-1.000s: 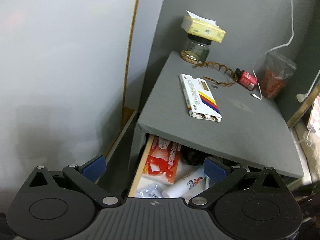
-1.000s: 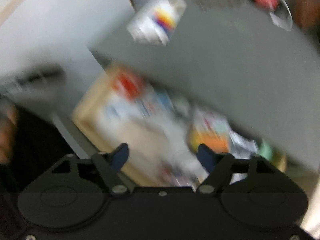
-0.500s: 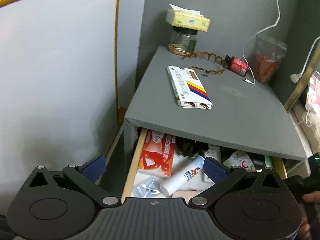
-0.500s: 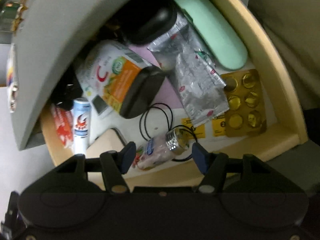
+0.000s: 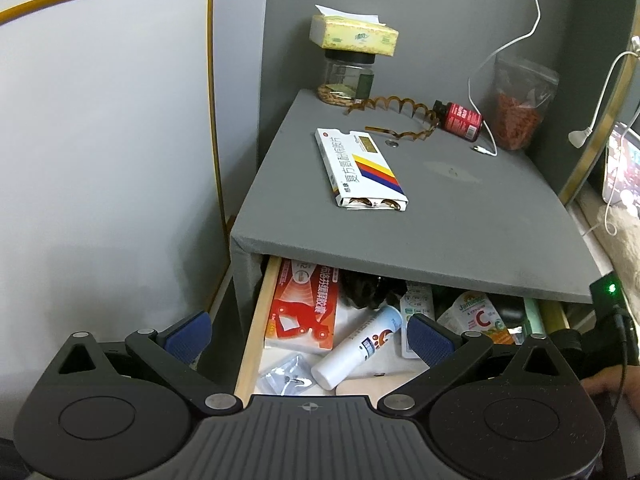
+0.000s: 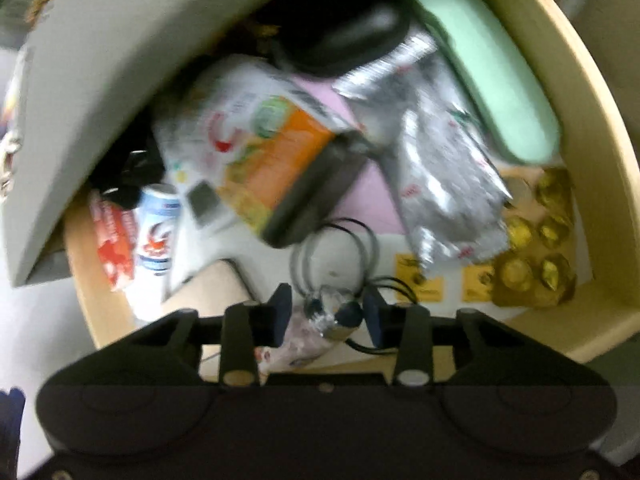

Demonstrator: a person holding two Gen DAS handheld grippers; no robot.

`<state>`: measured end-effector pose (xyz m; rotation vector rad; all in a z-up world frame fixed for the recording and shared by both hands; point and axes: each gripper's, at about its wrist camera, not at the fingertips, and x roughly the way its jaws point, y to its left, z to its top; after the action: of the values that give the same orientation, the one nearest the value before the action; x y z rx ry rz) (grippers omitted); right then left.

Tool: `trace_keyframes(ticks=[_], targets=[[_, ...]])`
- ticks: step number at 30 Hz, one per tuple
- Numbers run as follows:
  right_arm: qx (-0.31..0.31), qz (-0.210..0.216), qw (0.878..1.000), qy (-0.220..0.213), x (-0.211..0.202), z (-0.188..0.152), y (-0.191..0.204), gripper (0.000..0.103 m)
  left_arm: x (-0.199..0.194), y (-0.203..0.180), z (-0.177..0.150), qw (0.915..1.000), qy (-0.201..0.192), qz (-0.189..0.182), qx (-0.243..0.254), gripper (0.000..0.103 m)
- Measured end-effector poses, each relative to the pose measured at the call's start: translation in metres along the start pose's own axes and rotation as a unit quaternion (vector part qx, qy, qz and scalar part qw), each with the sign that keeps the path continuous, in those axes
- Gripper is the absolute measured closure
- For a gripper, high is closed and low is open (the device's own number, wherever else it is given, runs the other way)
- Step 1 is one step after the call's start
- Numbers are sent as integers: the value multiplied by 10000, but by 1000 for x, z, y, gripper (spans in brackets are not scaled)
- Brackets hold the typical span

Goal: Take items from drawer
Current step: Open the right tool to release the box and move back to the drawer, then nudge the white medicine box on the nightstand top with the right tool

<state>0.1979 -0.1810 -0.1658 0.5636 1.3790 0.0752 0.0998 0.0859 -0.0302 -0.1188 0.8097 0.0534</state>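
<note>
Drawer open, still full. Right gripper just closing around small bottle, contact unclear through blur. Left gripper spread wide, empty. Nearly everything left.

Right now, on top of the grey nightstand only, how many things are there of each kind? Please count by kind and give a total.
Medicine box: 1
Tissue pack: 1
Glass jar: 1
Red bottle: 1
Bag of red contents: 1
Brown spiral hair band: 1
White cable: 1
Total: 7
</note>
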Motion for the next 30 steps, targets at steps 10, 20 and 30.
trace_keyframes(ticks=[10, 20, 30], targets=[[-2493, 612, 9504, -1754, -72, -39, 93, 59, -4, 2, 3, 9998, -130, -41, -122, 0], [-2255, 329, 9387, -2586, -51, 33, 186, 42, -5, 4, 3, 9996, -190, 56, -224, 0], [-2769, 727, 9309, -2269, -27, 11, 204, 40, -4, 2, 6, 9995, -241, 21, -197, 0]])
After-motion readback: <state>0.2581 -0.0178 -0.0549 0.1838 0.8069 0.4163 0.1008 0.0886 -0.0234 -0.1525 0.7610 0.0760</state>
